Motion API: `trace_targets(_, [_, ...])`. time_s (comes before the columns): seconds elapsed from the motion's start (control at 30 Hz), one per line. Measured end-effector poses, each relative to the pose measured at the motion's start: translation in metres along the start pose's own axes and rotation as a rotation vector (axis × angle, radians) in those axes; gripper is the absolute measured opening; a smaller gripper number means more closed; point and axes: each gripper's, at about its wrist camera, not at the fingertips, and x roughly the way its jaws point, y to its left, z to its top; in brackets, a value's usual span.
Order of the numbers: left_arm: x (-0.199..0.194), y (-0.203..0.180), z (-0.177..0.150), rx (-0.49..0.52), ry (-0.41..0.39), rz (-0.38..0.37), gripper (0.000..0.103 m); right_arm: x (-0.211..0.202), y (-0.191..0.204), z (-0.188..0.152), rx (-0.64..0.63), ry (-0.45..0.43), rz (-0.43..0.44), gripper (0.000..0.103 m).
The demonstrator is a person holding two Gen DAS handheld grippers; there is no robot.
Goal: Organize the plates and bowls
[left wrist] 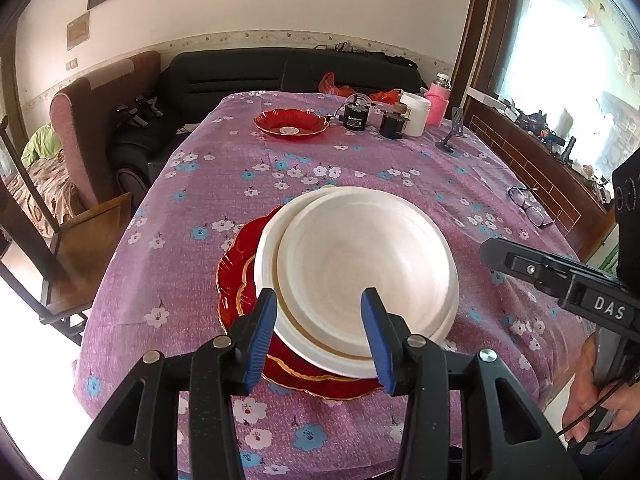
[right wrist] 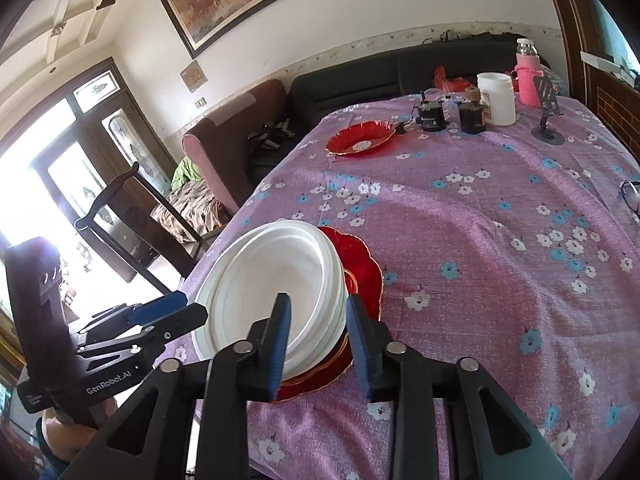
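Both pairs of tongs stand apart, gripping nothing. The left tongs (left wrist: 320,336) straddle the near rim of the white bowls (left wrist: 368,264), pads clear of it. The bowls are stacked, slightly offset, on a red plate (left wrist: 240,280) on the flowered tabletop (left wrist: 400,168). The right tongs (right wrist: 318,344) sit at the stack's right edge, one finger over the bowl, the other beside it. Far beyond both tongs lies a second red plate (left wrist: 291,122), near some dark jars (left wrist: 356,114).
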Motion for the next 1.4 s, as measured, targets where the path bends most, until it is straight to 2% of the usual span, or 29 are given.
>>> trace_targets(0.23, [-0.008, 0.001, -0.017, -0.017, -0.035, 0.022, 0.045, -0.01, 0.0, -0.014, 0.009, -0.001, 0.006, 0.039])
trace_targets(0.33, [-0.017, 0.0, -0.029, -0.02, -0.076, 0.044, 0.052, -0.014, 0.0, -0.027, 0.008, -0.004, 0.001, 0.045])
trace_targets(0.43, [-0.023, 0.004, -0.043, -0.032, -0.115, 0.037, 0.064, -0.016, -0.004, -0.04, 0.008, -0.008, -0.014, 0.053])
trace_targets(0.67, [-0.002, 0.051, -0.047, -0.172, -0.035, 0.004, 0.066, 0.007, -0.045, -0.038, 0.155, 0.058, 0.018, 0.052])
trace_targets(0.73, [0.008, 0.064, -0.043, -0.211, -0.018, -0.005, 0.062, 0.016, -0.053, -0.034, 0.191, 0.074, 0.037, 0.048])
trace_targets(0.8, [0.017, 0.072, -0.041, -0.238, 0.003, -0.031, 0.05, 0.026, -0.059, -0.031, 0.218, 0.097, 0.052, 0.04])
trace_targets(0.83, [0.023, 0.077, -0.041, -0.255, 0.017, -0.041, 0.048, 0.032, -0.061, -0.03, 0.227, 0.108, 0.062, 0.037])
trace_targets(0.93, [0.038, 0.086, -0.04, -0.285, 0.045, -0.052, 0.046, 0.042, -0.063, -0.029, 0.243, 0.129, 0.063, 0.037])
trace_targets(1.1, [0.054, 0.095, -0.039, -0.305, 0.071, -0.06, 0.036, 0.051, -0.063, -0.029, 0.244, 0.146, 0.062, 0.036])
trace_targets(1.17, [0.059, 0.095, -0.035, -0.301, 0.073, -0.07, 0.033, 0.055, -0.063, -0.028, 0.242, 0.153, 0.058, 0.03])
trace_targets(1.3, [0.072, 0.095, -0.028, -0.291, 0.081, -0.066, 0.021, 0.066, -0.063, -0.027, 0.242, 0.167, 0.058, 0.023])
trace_targets(1.4, [0.08, 0.092, -0.024, -0.282, 0.086, -0.061, 0.018, 0.072, -0.06, -0.025, 0.233, 0.174, 0.055, 0.019])
